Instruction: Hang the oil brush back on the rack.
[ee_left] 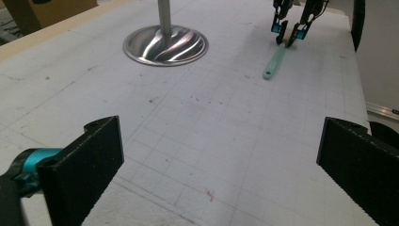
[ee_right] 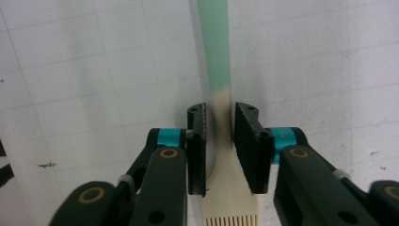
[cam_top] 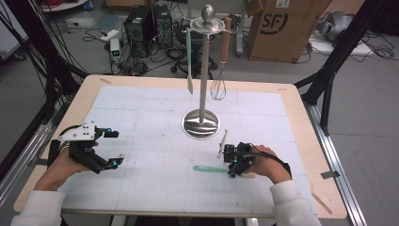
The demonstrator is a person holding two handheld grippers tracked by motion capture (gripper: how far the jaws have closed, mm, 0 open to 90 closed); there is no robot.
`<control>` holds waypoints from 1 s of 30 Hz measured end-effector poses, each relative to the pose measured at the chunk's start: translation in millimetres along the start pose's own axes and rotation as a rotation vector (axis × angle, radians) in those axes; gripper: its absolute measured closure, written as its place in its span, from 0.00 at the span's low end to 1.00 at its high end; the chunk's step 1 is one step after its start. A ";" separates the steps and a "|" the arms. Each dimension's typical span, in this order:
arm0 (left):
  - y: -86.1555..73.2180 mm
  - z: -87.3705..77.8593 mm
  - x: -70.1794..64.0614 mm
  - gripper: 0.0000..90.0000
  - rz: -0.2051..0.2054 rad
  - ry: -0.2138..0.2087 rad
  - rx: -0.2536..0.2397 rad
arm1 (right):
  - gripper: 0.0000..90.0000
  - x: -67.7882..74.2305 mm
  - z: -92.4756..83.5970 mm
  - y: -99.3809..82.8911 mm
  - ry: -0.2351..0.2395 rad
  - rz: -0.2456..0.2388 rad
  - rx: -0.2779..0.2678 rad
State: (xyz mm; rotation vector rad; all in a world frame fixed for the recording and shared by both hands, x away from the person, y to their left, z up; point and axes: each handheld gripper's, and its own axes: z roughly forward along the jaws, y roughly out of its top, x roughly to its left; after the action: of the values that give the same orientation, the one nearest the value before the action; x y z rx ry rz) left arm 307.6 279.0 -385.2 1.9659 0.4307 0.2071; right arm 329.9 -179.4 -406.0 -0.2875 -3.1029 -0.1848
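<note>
A: Was any writing made out?

B: The letters "SF" were read on the cardboard box [cam_top: 282, 28] on the floor beyond the table's far edge, right of centre. No other lettering could be read.

A: Where was the brush seen?

B: A pastry brush [ee_right: 214, 56] with a mint-green handle and a cream head was found lying flat on the white gridded mat [cam_top: 155, 141], near the table's near right side, its handle end pointed left. It was placed nearer than the round steel base of the utensil stand [cam_top: 201, 123], from which a green spatula [cam_top: 189, 56] and a whisk [cam_top: 219, 80] were hung.

A: And the grippers?

B: The right gripper [ee_right: 220, 136] was seen clamped on the brush where the green handle meets the cream neck; both pads appeared pressed against it. The left gripper [ee_left: 219, 155] was held over the mat at the near left, jaws spread wide, with nothing between them.
</note>
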 end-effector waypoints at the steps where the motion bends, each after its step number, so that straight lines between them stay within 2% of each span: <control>1: -0.1 -0.1 0.2 0.02 -0.001 -0.001 0.000 | 0.87 0.5 0.4 1.5 0.001 -0.009 0.008; 5: -0.4 0.6 1.4 0.02 -0.004 0.003 0.001 | 0.91 3.1 0.7 8.2 -0.008 -0.043 0.054; 7: -0.6 1.5 1.3 0.02 -0.006 0.001 0.001 | 0.91 3.0 0.5 10.3 -0.007 -0.044 0.070; 11: -0.5 2.4 1.7 0.02 0.000 -0.002 0.006 | 0.91 1.5 0.2 7.6 0.005 -0.046 0.049; 16: -0.5 1.1 1.5 0.02 -0.003 0.003 0.002 | 0.91 -1.2 -4.6 2.5 0.021 -0.034 -0.012; 17: -0.4 0.9 1.4 0.02 -0.003 0.004 0.002 | 0.92 -2.1 -5.7 1.4 0.038 -0.036 -0.027; 23: -0.1 0.5 0.4 0.02 0.001 0.004 0.005 | 0.91 -5.7 -17.4 -7.7 0.065 0.003 -0.115; 25: -0.2 0.6 0.1 0.02 0.005 0.003 0.009 | 0.91 -6.7 -23.0 -11.5 0.064 0.021 -0.147; 26: -0.1 0.7 -0.5 0.02 0.004 0.005 0.008 | 0.91 -6.7 -25.8 -13.3 0.048 0.014 -0.165; 30: 0.2 0.6 -1.0 0.02 0.006 0.008 0.006 | 0.91 -8.6 -38.7 -23.8 0.049 0.040 -0.237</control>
State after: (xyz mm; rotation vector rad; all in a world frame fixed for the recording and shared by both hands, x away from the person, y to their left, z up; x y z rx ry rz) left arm 307.0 278.0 -385.2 1.9733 0.4311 0.2180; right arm 334.3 -208.8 -370.6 -0.3440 -3.0240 -0.5513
